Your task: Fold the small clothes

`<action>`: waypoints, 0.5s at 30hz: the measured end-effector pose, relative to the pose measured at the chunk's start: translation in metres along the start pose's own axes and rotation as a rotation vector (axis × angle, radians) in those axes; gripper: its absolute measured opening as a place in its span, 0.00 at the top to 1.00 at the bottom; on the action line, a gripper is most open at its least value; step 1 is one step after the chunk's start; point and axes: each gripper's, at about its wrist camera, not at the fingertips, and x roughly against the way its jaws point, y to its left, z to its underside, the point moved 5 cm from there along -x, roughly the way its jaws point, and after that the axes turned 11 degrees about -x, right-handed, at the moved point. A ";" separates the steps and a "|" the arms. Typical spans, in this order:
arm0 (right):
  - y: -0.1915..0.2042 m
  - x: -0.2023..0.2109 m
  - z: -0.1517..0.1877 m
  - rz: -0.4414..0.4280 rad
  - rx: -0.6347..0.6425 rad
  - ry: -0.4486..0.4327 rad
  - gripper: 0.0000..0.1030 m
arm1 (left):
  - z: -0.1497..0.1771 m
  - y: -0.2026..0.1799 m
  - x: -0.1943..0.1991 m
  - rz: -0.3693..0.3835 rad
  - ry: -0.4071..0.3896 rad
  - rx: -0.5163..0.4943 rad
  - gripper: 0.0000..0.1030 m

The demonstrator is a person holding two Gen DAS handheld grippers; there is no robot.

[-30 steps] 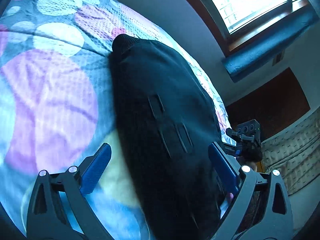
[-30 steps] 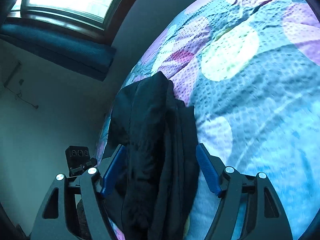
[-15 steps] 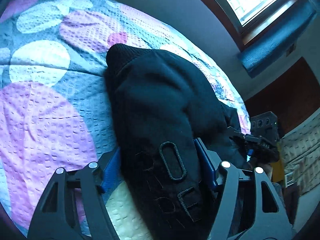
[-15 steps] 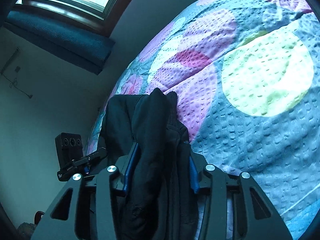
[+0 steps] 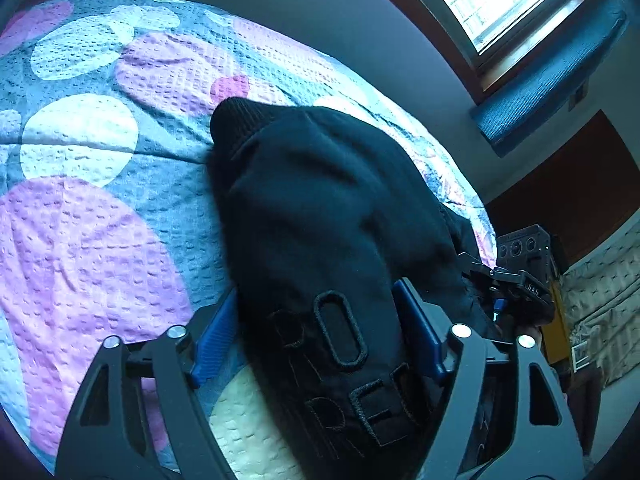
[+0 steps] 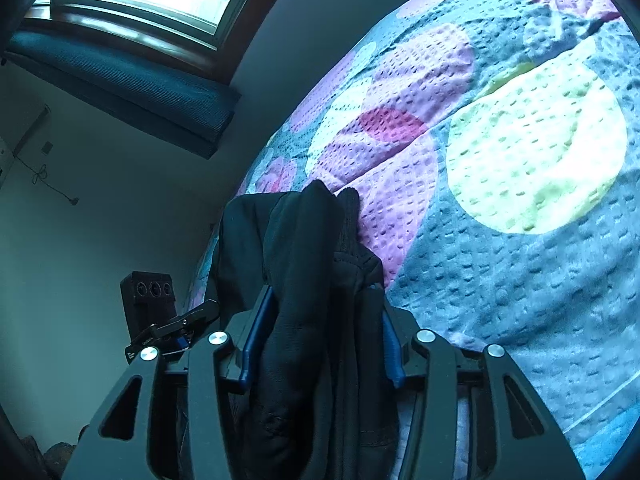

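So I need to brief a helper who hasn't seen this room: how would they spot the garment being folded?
Find the bed under the window, covered by a quilt of pastel circles. The black garment lies bunched on it, between both grippers. It is the only dark thing there, with outlined letters stitched on it.

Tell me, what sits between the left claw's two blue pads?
In the left wrist view, the black garment fills the opening left claw, lettering showing.

A second ago my left tongs [image 5: 316, 340] stood wide around the black garment [image 5: 320, 216]; they closed in on its lettered fold and are now opening slightly. My right tongs [image 6: 320, 344] likewise narrowed onto the bunched cloth, now easing apart. The garment has bunched narrower on the bedspread [image 5: 80, 240].
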 end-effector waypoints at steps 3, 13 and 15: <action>0.003 0.008 -0.010 -0.014 0.009 -0.053 0.35 | -0.011 0.008 0.002 -0.033 -0.026 0.000 0.15; -0.001 -0.023 -0.029 0.055 -0.005 0.007 0.72 | -0.031 0.021 -0.029 -0.046 0.030 0.051 0.45; -0.002 -0.023 -0.029 0.049 -0.003 0.005 0.72 | -0.030 0.018 -0.028 -0.069 0.022 0.025 0.46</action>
